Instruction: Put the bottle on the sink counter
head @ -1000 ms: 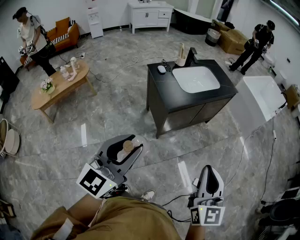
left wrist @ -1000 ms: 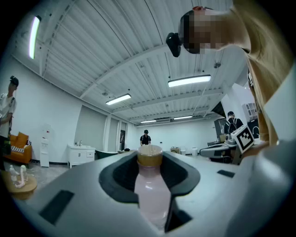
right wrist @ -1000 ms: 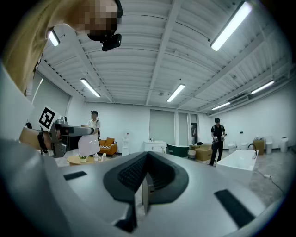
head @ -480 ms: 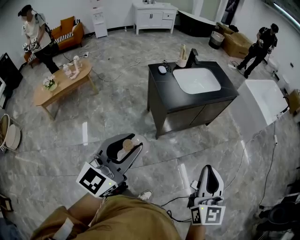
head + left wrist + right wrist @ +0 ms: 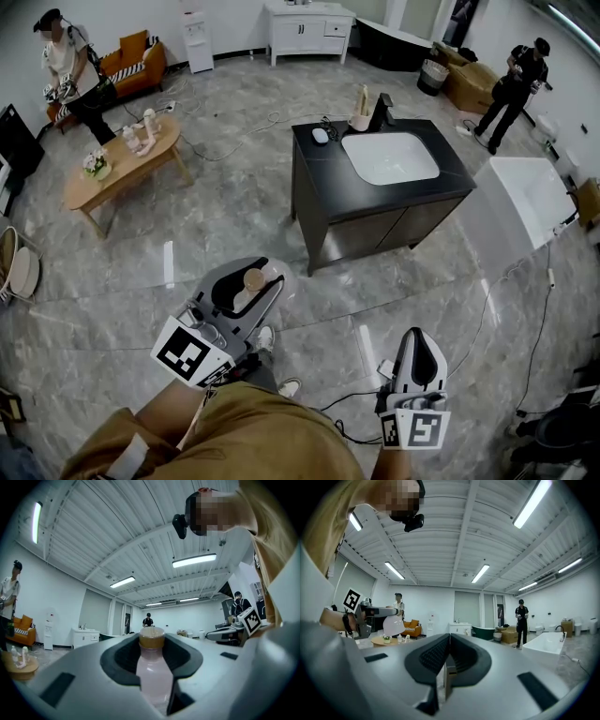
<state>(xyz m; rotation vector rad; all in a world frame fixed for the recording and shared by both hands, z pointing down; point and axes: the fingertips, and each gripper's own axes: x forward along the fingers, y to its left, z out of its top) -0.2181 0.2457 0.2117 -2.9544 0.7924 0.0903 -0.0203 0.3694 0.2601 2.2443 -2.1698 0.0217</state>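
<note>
A pale pink bottle point(image 5: 251, 282) with a tan cap lies between the jaws of my left gripper point(image 5: 257, 280), which is shut on its body. In the left gripper view the bottle point(image 5: 152, 672) fills the gap, cap pointing away. My right gripper point(image 5: 419, 337) is at the lower right, shut with nothing in it; in the right gripper view its jaws point(image 5: 448, 641) meet. The sink counter point(image 5: 330, 184), a black vanity with a white basin point(image 5: 389, 157), stands well ahead of both grippers across the marble floor.
On the counter stand a black faucet point(image 5: 382, 112), a tan bottle point(image 5: 362, 105) and a small white object point(image 5: 322, 136). A white bathtub point(image 5: 523, 195) is right of it, a wooden coffee table point(image 5: 117, 166) at far left. Cables trail on the floor. People stand at the back.
Both grippers have crept slightly forward with the bottle still held. My shoe now shows below the left gripper. The person at the back right has shifted.
</note>
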